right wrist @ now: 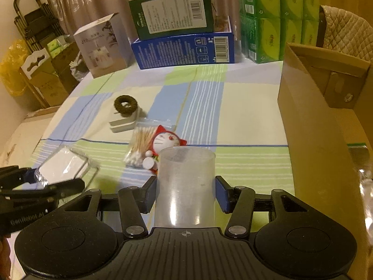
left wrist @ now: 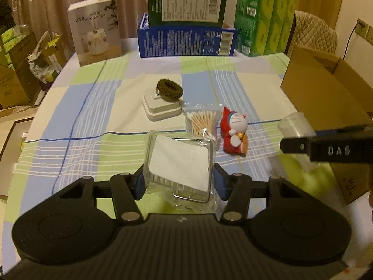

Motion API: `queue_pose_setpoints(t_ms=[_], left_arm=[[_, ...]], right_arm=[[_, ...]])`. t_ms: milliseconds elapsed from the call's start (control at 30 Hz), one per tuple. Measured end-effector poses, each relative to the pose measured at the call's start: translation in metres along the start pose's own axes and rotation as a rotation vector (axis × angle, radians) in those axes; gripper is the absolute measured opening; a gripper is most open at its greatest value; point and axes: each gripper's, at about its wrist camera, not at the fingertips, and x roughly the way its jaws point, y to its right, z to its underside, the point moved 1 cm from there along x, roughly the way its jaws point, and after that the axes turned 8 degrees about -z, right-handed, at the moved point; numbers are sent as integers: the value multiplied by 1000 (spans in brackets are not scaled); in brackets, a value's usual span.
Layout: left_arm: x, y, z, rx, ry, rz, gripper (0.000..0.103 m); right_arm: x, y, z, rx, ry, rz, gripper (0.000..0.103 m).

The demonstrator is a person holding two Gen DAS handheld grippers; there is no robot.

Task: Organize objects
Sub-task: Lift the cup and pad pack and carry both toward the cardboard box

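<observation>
My left gripper (left wrist: 179,177) is shut on a clear square plastic case (left wrist: 179,161) with a white card inside, held above the checked tablecloth (left wrist: 93,121). In the right wrist view, the right gripper (right wrist: 186,187) is shut on an upright translucent cup (right wrist: 186,170), also off the cloth. Each view catches the other gripper at its edge: the cup (left wrist: 295,124) at the right, the case (right wrist: 63,166) at the lower left. On the cloth lie a brown scrunchie (left wrist: 169,88) on a white box (left wrist: 160,109), a bag of cotton swabs (left wrist: 202,121) and a red cat toy (left wrist: 234,130).
An open cardboard box (right wrist: 314,107) stands at the table's right side. Along the back are a humidifier carton (left wrist: 95,30), a blue box (left wrist: 186,39) with a green box (left wrist: 186,5) on it, and green tissue packs (left wrist: 263,16). Cartons and bags crowd the floor at left.
</observation>
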Motion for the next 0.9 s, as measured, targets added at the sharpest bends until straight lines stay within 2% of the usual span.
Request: queue_pose_setpoints(t_ms=[267,567,900], left_arm=[[-56,8,-7,-40,37,-13,51],[-113,20,1,-82,68,-24,51],[-152,33,14,-108,91,-10,51]], right_arm=[[-49,-12,6,27,35,-20,49],[-104,-25,13,14,80,-25,49],[-145,-30,27,8,109,-24,49]])
